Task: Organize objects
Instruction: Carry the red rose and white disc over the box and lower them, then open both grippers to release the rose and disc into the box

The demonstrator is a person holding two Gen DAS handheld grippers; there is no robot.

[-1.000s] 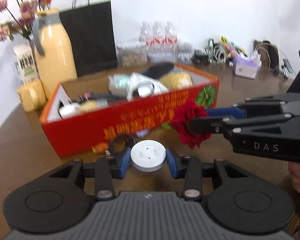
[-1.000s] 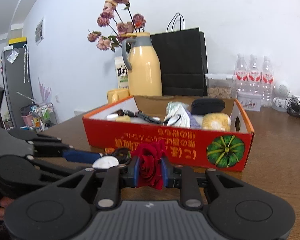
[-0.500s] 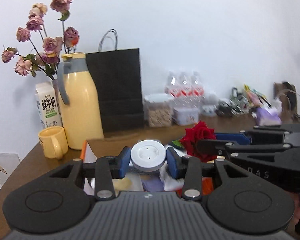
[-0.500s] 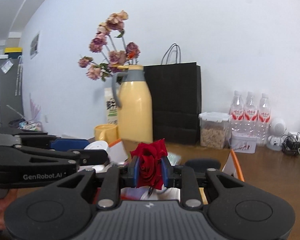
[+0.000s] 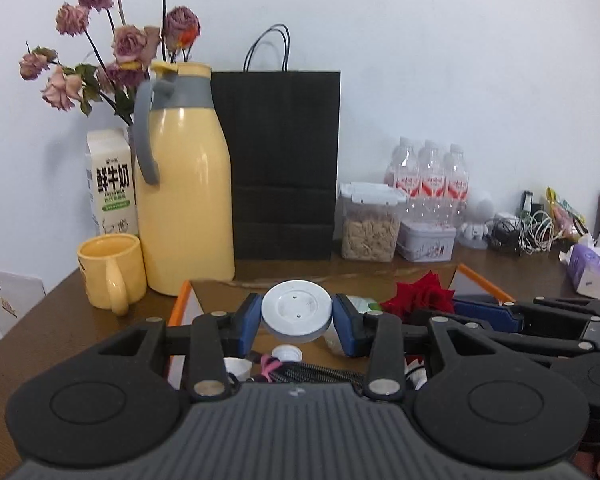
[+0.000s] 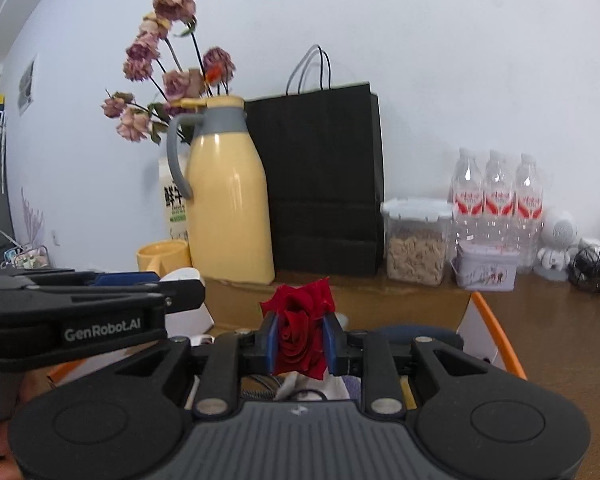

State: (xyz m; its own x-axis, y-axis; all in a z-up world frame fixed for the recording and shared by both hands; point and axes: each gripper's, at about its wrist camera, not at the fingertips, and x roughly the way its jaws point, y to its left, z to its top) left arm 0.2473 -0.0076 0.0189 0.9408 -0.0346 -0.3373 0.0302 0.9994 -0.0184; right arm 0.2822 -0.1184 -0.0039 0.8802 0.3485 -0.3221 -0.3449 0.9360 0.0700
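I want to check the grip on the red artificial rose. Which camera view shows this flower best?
The right wrist view: the red artificial rose sits centred and whole between the right gripper pads. The left wrist view shows only part of the rose, seen from the side behind the left gripper linkage.

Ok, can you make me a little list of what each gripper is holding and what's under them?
left gripper: shut on round white plastic disc
right gripper: shut on red rose bloom
below both: open orange-edged cardboard box, things already inside
behind box: yellow jug, yellow mug, black paper bag
surface: brown wooden table
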